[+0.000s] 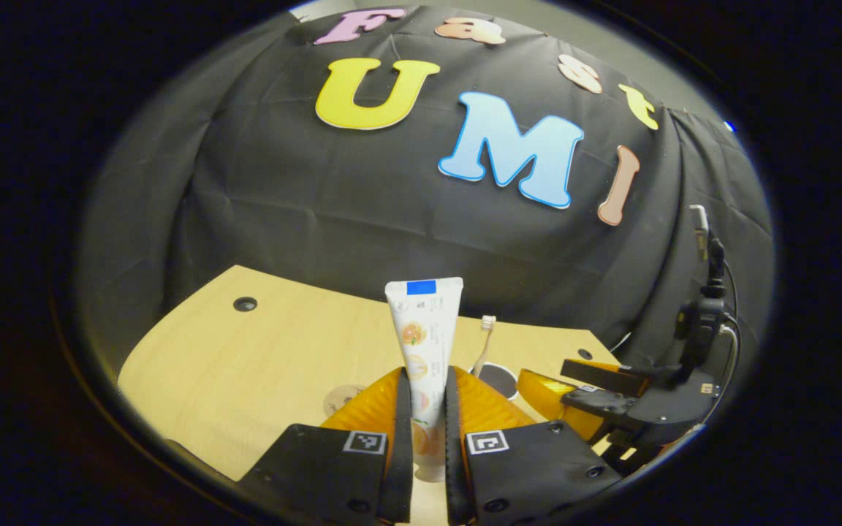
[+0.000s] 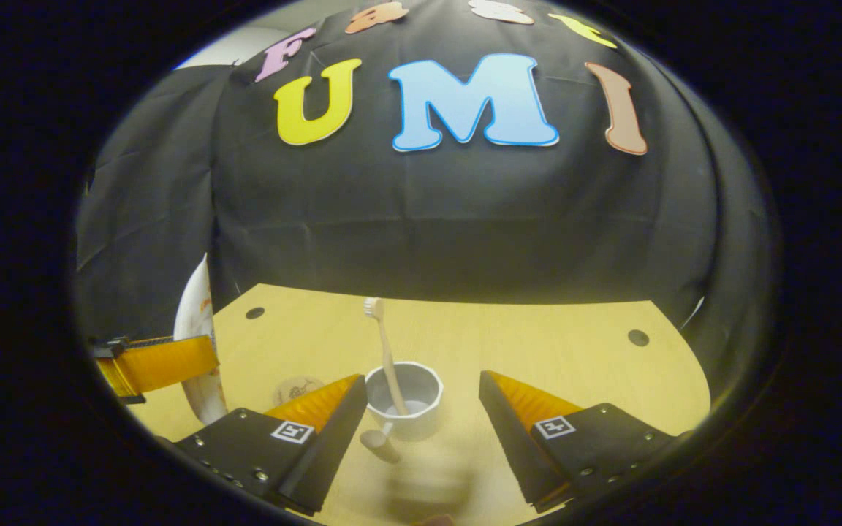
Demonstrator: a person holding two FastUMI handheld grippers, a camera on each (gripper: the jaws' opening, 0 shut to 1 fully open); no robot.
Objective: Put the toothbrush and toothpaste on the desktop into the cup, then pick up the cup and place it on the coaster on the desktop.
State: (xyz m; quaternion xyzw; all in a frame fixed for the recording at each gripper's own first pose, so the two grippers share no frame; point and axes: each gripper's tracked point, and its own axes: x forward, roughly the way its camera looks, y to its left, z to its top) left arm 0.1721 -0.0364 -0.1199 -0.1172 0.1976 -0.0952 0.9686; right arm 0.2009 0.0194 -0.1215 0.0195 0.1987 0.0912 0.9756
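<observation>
My left gripper [image 1: 428,383] is shut on a white toothpaste tube [image 1: 425,329], which it holds upright above the wooden desktop [image 1: 245,365]. Just behind and to the right stands the cup [image 1: 498,380] with the toothbrush [image 1: 485,337] upright in it. In the right gripper view the pale cup [image 2: 421,420] sits on the desktop between the spread fingers of my open right gripper [image 2: 421,383], and the toothbrush [image 2: 384,351] leans inside it, bristles up. The left gripper [image 2: 158,361] with the tube [image 2: 194,321] hangs at the left. A round coaster [image 2: 297,387] lies left of the cup.
The coaster [image 1: 344,398] shows partly behind my left fingers. The right gripper [image 1: 596,394] and its camera mount [image 1: 699,321] stand at the desk's right. Cable holes [image 1: 245,304] [image 2: 638,337] mark the desktop's far corners. Black cloth walls close the back.
</observation>
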